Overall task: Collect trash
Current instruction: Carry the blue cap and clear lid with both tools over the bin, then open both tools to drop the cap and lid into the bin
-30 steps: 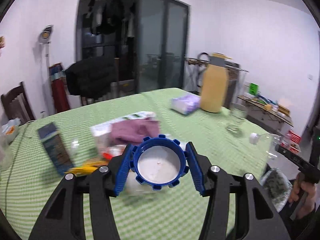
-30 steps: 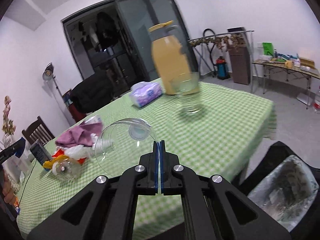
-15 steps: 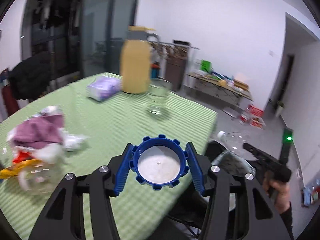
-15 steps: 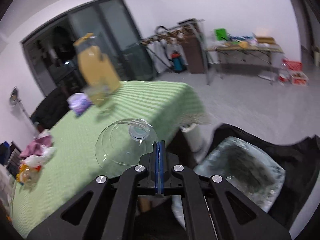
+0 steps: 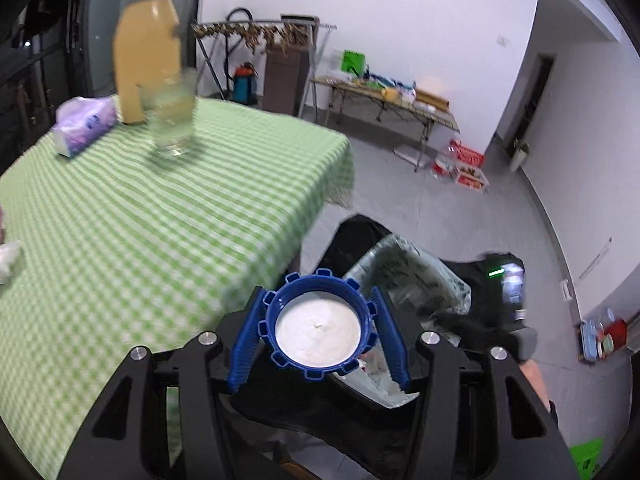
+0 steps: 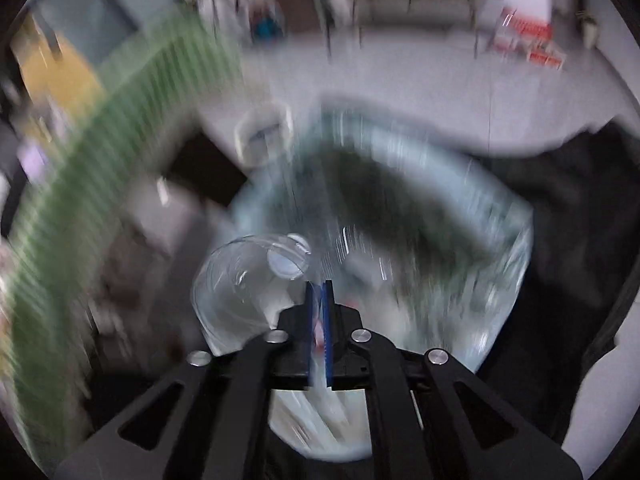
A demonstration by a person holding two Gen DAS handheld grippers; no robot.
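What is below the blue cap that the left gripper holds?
Below the blue cap, held by the left gripper, lies the open trash bag with its grey liner. The cap and fingers hide part of the bag's contents.

Left tongs [image 5: 318,334] part-spread and gripping, right tongs [image 6: 319,322] pinched

A green checked bench [image 5: 132,232] is carrying a yellow jug [image 5: 144,48], a glass [image 5: 172,120] and a tissue pack [image 5: 84,124]

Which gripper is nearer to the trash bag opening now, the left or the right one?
Right. The right gripper, holding the clear bottle, hangs directly over the trash bag. The left gripper, gripping the blue cap, is near the bag's table-side edge.
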